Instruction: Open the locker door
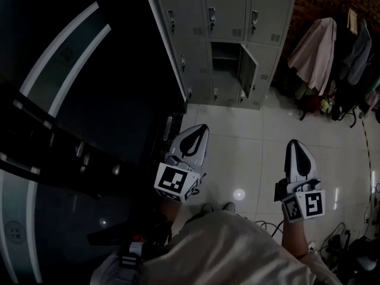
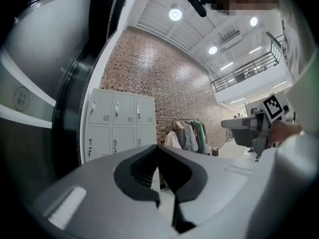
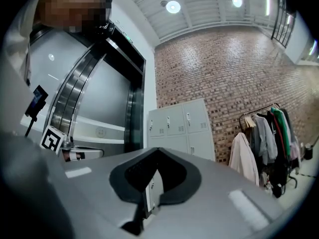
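Pale floor tiles lie under both claws. Ahead, grey lockers stand against a brick wall. One locker door low in the bank stands open, well apart from my tools. I read the left claw and the right claw as pressed together, pinching nothing. Coats hang to the right of the lockers.

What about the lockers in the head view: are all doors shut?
No, one locker door in the middle row stands swung open, showing the dark compartment behind it.
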